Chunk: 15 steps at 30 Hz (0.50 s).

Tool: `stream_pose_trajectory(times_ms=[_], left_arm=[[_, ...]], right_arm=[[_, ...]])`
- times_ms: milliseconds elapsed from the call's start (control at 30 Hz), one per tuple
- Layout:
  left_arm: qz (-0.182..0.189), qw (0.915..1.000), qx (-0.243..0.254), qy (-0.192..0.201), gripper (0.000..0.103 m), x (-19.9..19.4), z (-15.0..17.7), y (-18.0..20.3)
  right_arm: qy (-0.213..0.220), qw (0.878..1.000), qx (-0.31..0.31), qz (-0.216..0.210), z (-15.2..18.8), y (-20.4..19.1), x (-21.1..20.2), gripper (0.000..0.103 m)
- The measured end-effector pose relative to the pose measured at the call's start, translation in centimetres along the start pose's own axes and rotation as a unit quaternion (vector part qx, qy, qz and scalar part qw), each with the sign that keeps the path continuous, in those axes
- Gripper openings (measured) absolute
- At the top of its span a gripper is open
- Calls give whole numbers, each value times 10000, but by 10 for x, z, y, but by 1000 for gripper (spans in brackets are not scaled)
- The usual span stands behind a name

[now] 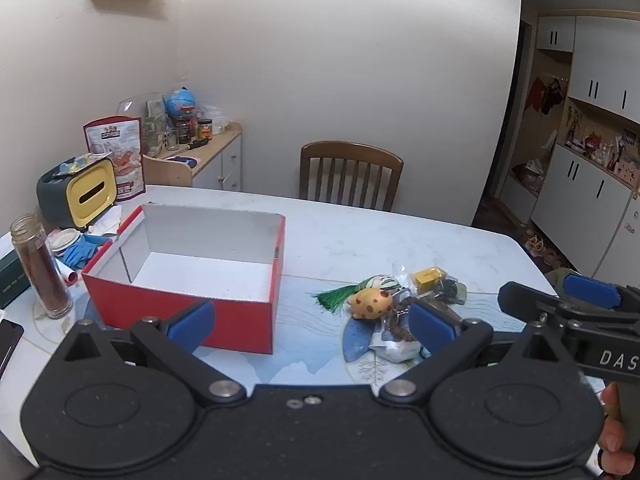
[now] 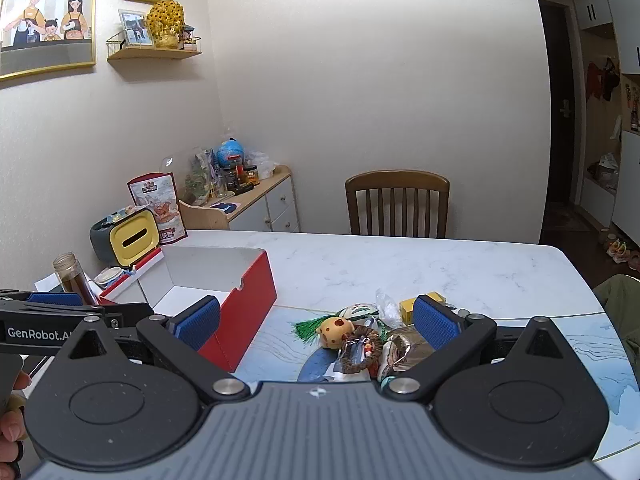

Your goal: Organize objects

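the red box [image 1: 188,300] sits open on the white marbled desk [image 1: 360,236], its inside plain white. just right of it lies a small heap: a spotted yellow toy [image 1: 370,303], a green tassel [image 1: 334,296], a yellow packet [image 1: 426,278]. left claw [image 1: 312,322] and right claw [image 2: 316,322] both gape wide, holding nothing.

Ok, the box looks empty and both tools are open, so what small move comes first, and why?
Probably lower the right tool onto the yellow spotted toy: it lies exposed at the pile's near-left edge, between the open fingers, and the red box beside it holds nothing.
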<state>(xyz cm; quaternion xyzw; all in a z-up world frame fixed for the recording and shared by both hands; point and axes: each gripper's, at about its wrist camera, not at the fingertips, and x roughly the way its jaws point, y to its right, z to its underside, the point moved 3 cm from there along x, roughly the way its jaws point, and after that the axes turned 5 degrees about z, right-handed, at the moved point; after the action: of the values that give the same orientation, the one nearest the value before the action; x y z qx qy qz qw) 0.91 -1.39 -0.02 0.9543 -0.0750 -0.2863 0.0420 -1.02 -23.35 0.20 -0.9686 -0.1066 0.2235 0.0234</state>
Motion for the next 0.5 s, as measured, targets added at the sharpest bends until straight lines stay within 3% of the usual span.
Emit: stream_pose_trajectory(times_ms=[500], left_arm=[[231,9991,203,-306,103,31,-1,17]], right_arm=[[-155,9998,-137,83,1,17,19,103]])
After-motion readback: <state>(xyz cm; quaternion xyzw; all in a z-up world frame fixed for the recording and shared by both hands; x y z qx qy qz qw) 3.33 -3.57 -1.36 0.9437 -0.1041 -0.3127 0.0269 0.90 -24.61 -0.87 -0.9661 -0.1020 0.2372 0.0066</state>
